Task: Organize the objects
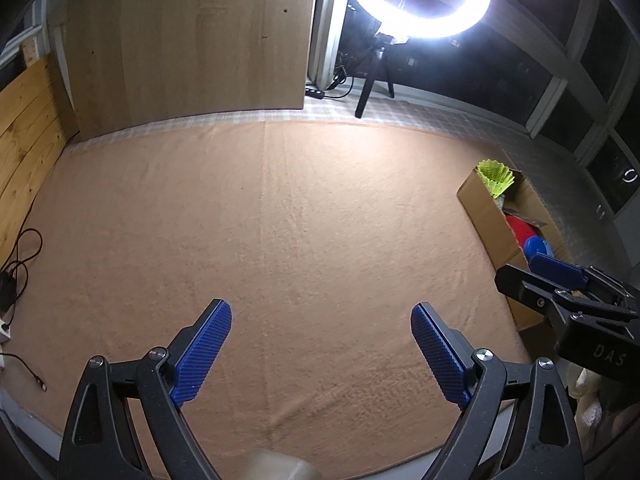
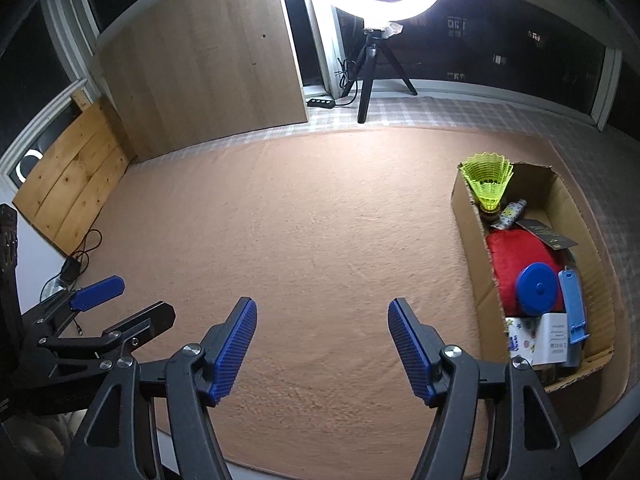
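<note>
A cardboard box point(image 2: 472, 240) stands on the right of the peach cloth point(image 2: 320, 220). Inside it are a yellow-green shuttlecock point(image 2: 488, 180), a red pouch point(image 2: 516, 256), a blue round case point(image 2: 536, 286), a light blue holder point(image 2: 574, 308) and a white printed pack point(image 2: 536, 340). My right gripper point(image 2: 322, 312) hovers open over bare cloth, left of the box, nothing between its fingers. My left gripper point(image 1: 322, 318) is open wide over the cloth, also with nothing in it. The box point(image 1: 492, 220) and shuttlecock point(image 1: 496, 176) show at the right in the left wrist view.
A ring light on a tripod point(image 2: 368, 76) stands behind the cloth, with a power strip point(image 2: 320, 103) beside it. A wooden panel point(image 2: 208, 64) and a plank board point(image 2: 72, 184) line the back left. Cables and an adapter point(image 1: 8, 284) lie at the left edge.
</note>
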The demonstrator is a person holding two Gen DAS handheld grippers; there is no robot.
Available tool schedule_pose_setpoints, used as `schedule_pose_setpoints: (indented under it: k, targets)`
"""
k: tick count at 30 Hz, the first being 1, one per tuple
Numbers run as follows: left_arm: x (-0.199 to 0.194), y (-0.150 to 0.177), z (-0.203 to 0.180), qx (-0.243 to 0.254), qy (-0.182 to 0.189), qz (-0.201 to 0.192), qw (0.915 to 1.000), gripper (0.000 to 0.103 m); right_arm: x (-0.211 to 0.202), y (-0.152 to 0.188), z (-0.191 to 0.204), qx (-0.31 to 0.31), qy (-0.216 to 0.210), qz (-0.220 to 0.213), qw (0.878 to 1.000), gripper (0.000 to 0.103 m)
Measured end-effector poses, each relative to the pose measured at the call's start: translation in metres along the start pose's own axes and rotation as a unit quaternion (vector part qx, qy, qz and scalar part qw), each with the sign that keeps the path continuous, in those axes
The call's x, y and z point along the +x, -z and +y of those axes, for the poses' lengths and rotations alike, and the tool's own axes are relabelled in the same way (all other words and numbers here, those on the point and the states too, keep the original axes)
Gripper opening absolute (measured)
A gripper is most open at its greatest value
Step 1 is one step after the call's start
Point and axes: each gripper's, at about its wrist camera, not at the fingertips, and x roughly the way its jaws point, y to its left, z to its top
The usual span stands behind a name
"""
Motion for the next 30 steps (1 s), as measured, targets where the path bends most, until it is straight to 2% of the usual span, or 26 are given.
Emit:
schedule_pose_setpoints:
  k: [12,30]
  targets:
    - [0.002,-0.002,0.02,-0.003,-0.014,-0.003,0.9999,0.093,0.011,0.004,0.011,0.002,0.012,0.003,1.0,0.065]
    - [0.009,-0.012,0.027,0.001,-0.014,-0.001,0.9999,0.093,0.023,-0.004,0.015,0.007,0.012,0.006,1.0,0.065]
